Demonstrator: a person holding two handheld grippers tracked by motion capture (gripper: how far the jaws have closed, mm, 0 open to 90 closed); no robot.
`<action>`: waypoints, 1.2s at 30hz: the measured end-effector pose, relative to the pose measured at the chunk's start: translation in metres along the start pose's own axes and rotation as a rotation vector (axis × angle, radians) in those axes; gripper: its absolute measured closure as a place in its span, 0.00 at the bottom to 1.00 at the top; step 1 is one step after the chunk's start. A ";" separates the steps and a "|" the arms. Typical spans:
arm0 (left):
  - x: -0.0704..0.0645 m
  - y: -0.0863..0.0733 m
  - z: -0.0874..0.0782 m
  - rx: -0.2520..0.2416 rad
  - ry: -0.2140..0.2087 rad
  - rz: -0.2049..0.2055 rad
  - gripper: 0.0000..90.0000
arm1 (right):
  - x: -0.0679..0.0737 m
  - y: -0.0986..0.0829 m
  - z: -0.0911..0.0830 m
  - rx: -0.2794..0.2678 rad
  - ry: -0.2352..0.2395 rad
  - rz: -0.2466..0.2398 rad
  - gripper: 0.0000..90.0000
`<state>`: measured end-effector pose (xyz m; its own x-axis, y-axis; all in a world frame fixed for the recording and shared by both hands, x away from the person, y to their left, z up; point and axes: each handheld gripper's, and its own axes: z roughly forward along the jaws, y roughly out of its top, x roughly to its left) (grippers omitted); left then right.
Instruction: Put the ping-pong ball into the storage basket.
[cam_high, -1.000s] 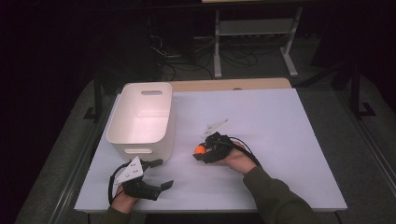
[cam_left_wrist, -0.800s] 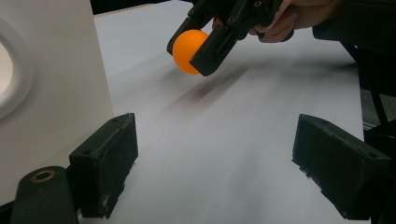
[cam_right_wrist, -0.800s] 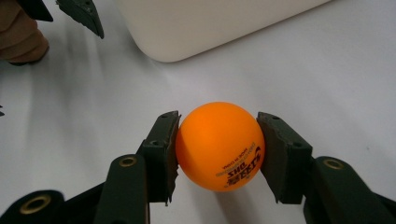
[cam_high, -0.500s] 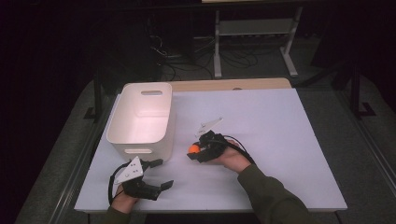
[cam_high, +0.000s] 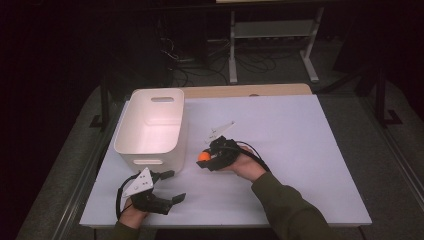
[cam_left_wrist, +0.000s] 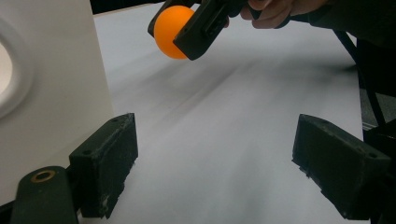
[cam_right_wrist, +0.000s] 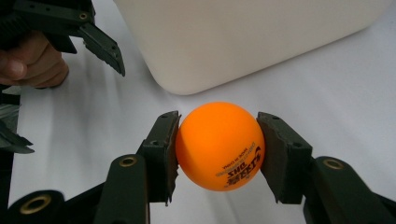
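Observation:
An orange ball (cam_right_wrist: 219, 145) with black print sits clamped between the two jaws of my right gripper (cam_right_wrist: 218, 149). From above, that ball (cam_high: 203, 156) and right gripper (cam_high: 205, 158) hang just above the table, right of the white bin (cam_high: 153, 127). In the left gripper view the ball (cam_left_wrist: 172, 31) is up ahead, held in the other gripper. My left gripper (cam_high: 171, 186) rests near the table's front left, jaws wide apart and empty (cam_left_wrist: 215, 168).
The white bin (cam_right_wrist: 243, 37) has a handle slot and stands at the table's left, close to both grippers. The white table (cam_high: 300, 150) stretches open to the right. A metal rack (cam_high: 272, 35) and cables lie on the floor behind.
My right gripper has carried the orange ball leftward, closer to the white bin. The left gripper has stayed in place, still open.

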<state>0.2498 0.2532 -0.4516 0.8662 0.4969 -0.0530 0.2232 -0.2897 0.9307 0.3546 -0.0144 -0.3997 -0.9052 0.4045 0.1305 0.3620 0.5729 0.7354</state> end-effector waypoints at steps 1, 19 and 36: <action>0.000 0.000 0.000 0.000 0.000 0.000 0.16 | 0.000 0.001 0.000 -0.002 0.000 -0.004 0.55; 0.000 0.000 0.000 -0.002 0.000 -0.001 0.16 | 0.002 0.017 -0.005 -0.013 0.004 -0.022 0.55; 0.000 0.000 0.000 -0.001 0.000 -0.001 0.16 | 0.002 0.033 -0.014 -0.026 0.008 -0.030 0.55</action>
<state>0.2501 0.2533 -0.4517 0.8661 0.4969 -0.0539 0.2236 -0.2887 0.9309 0.3620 -0.0047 -0.3657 -0.9173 0.3815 0.1139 0.3293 0.5661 0.7557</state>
